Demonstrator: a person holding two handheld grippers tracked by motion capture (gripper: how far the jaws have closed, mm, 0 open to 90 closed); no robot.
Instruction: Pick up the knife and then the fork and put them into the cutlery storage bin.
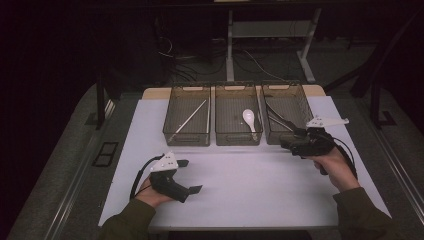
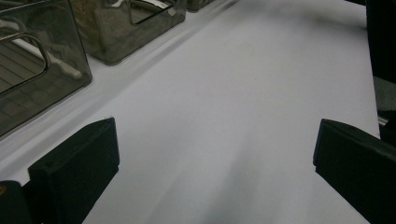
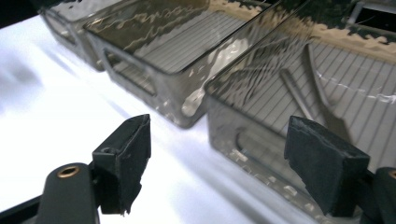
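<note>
Three smoky clear bins stand in a row at the back of the white table [image 1: 240, 190]. The left bin [image 1: 187, 135] holds pale chopsticks [image 1: 190, 120], the middle bin [image 1: 238, 136] a white spoon [image 1: 249, 119], and the right bin [image 1: 300, 107] dark utensils [image 1: 278, 119]. My right gripper [image 1: 286, 143] hovers at the right bin's front wall [image 3: 261, 140], open, with nothing between its jaws [image 3: 219, 158]. My left gripper [image 1: 190, 176] rests low over the table's front left, open and empty [image 2: 215, 168].
In the left gripper view the bins [image 2: 42, 79] run along the upper left, with bare white table ahead. Dark floor, cables and a desk frame [image 1: 230, 50] lie beyond the table's back edge. Grey carpet flanks both sides.
</note>
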